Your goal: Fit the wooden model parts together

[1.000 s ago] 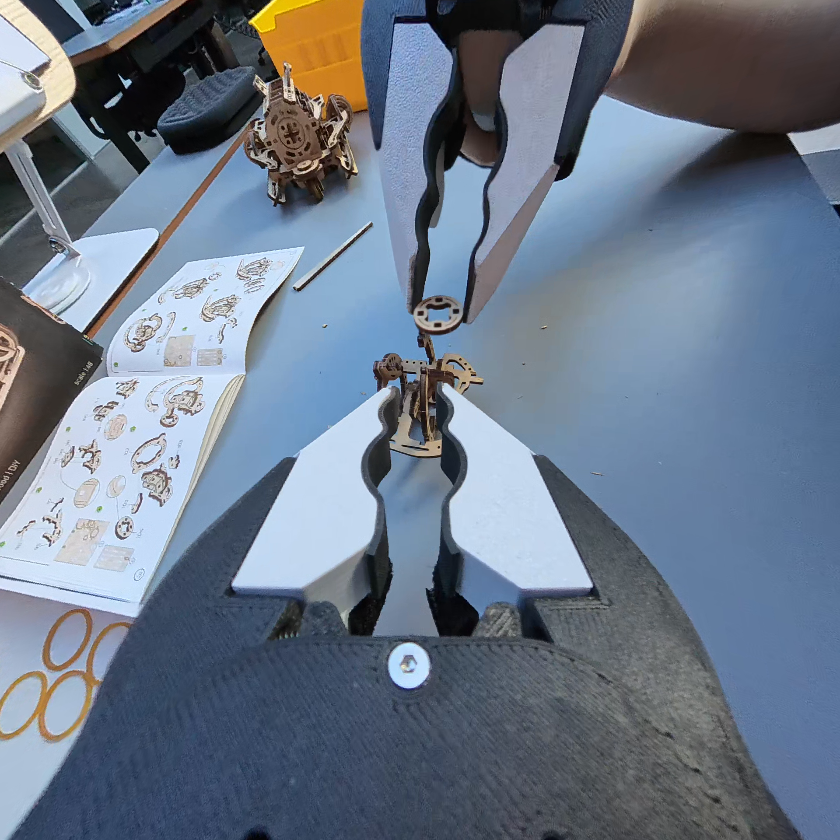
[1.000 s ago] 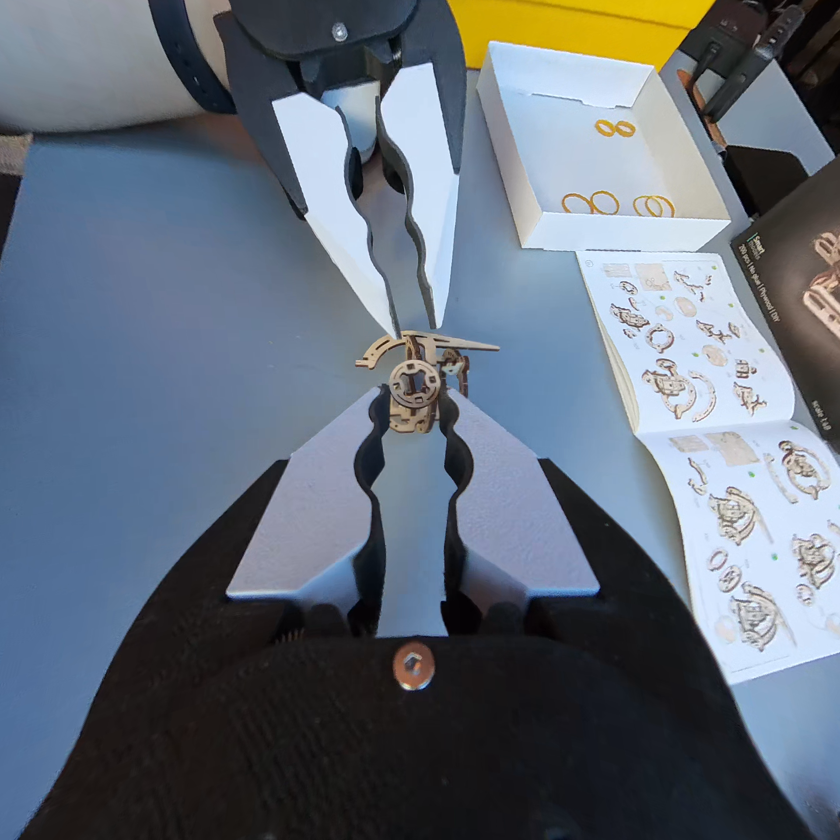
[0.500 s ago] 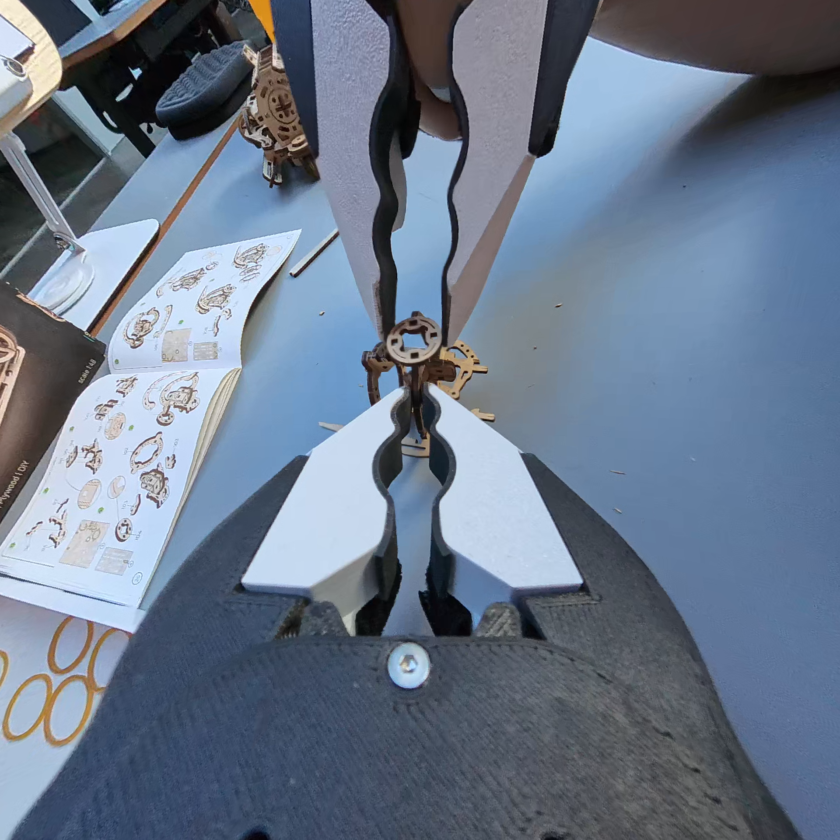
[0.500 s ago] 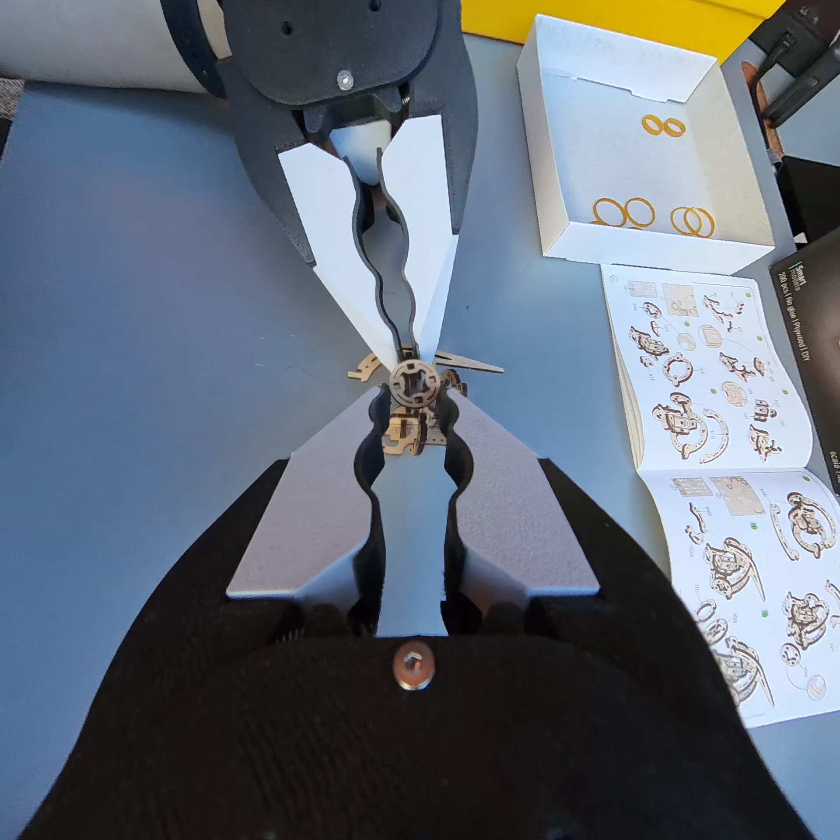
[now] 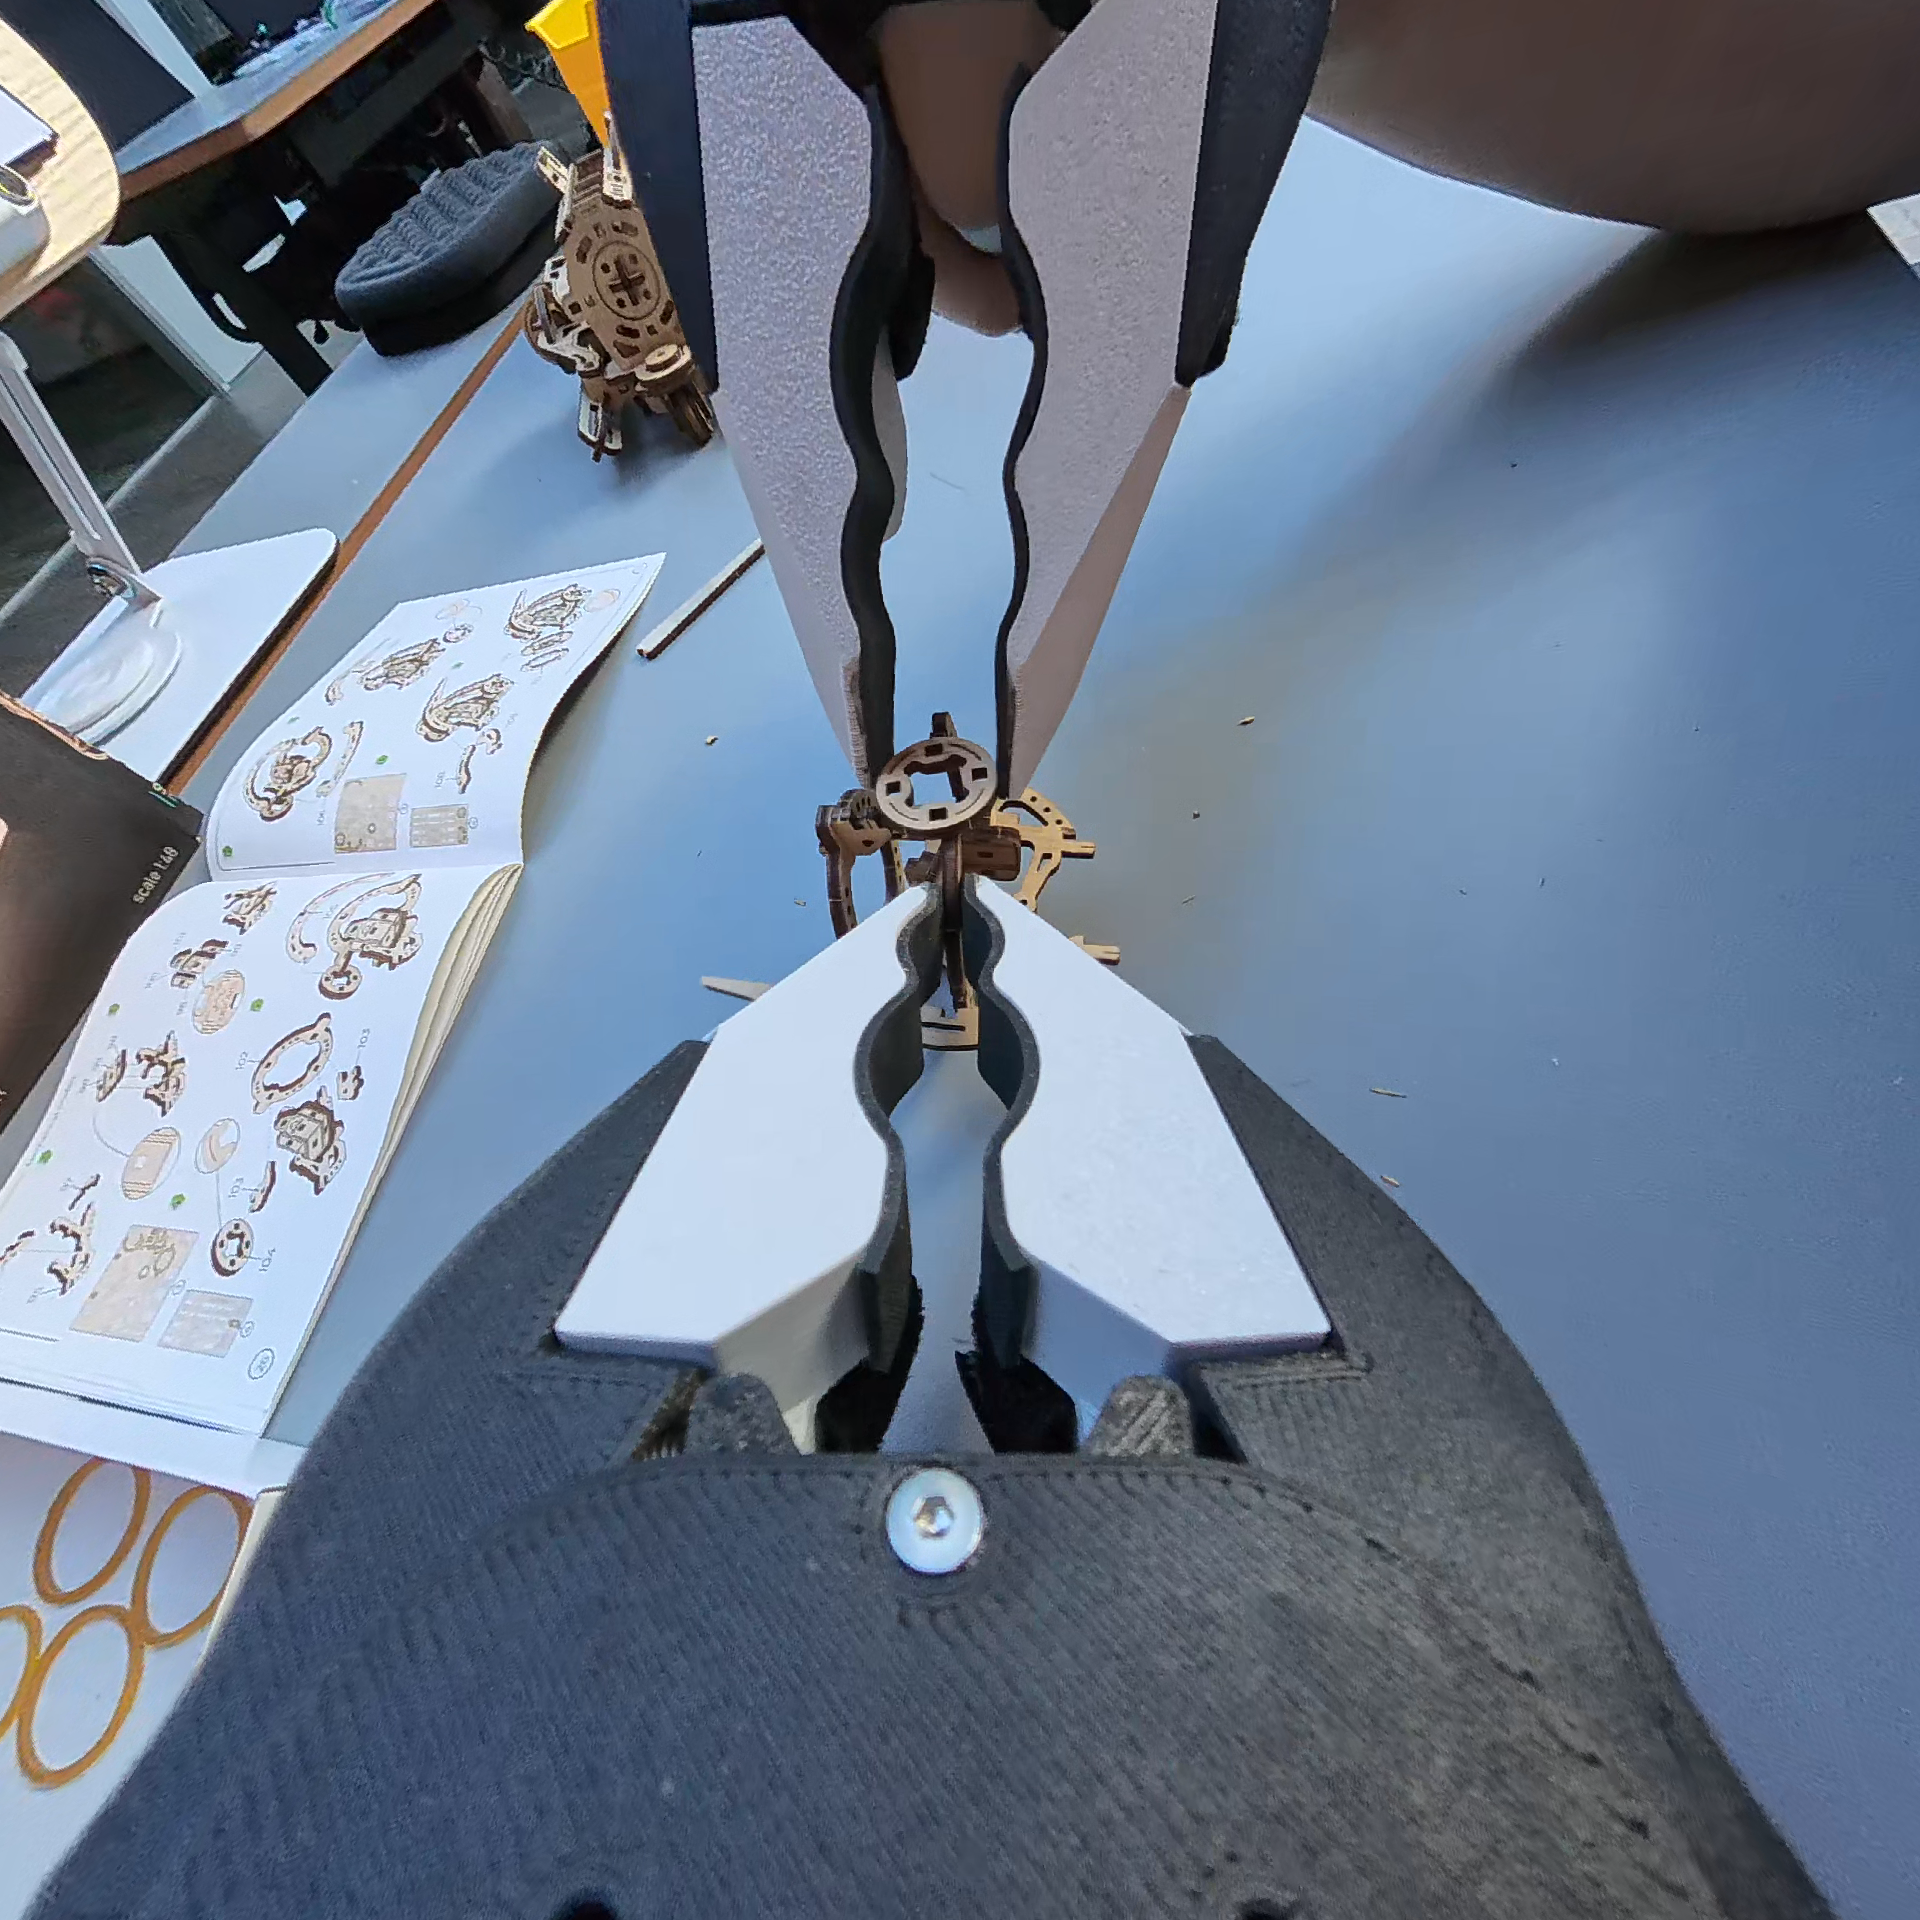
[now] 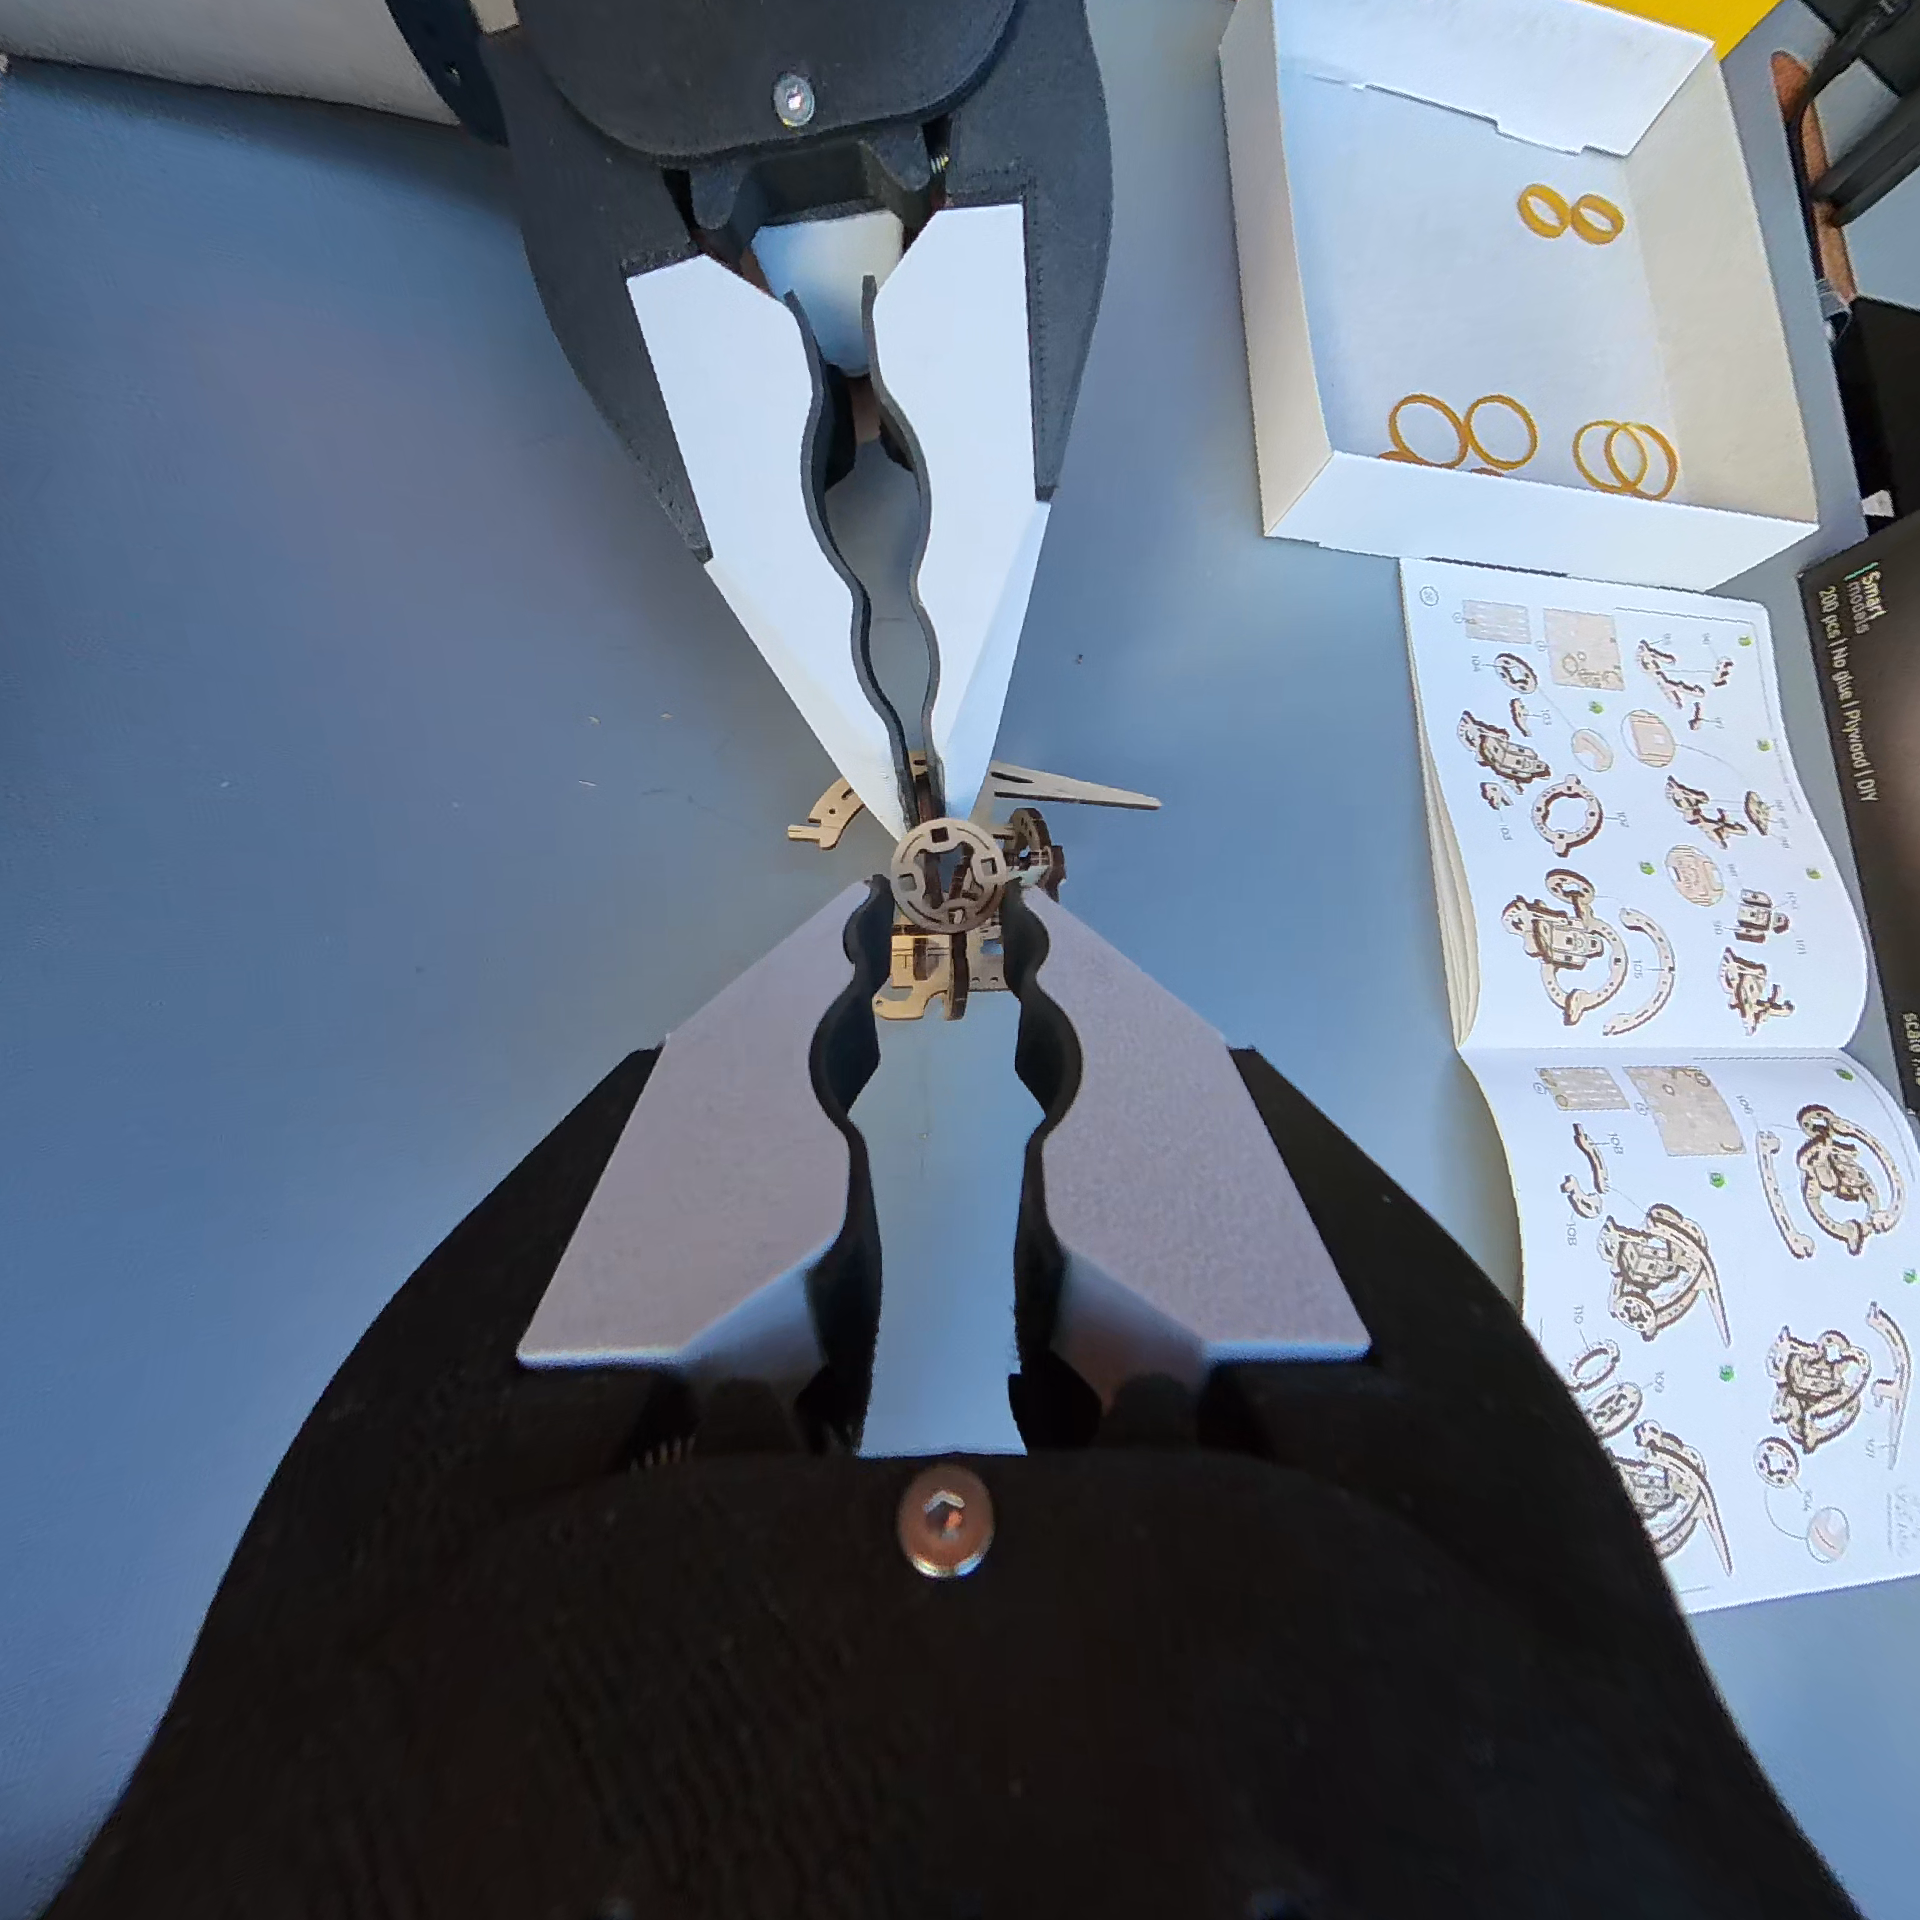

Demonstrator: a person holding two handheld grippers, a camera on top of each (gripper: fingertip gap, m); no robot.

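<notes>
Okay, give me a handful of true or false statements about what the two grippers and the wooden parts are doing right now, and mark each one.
1. The right gripper pinches a round wooden ring at its tips. True.
2. The left gripper is wide open and empty. False: it is shut on the small wooden assembly.
3. The open instruction booklet lies flat on the table. True.
4. The white box holds wooden gears. False: it holds yellow rings.
5. The ring lies flat on the table. False: it is held up against the assembly.
</notes>
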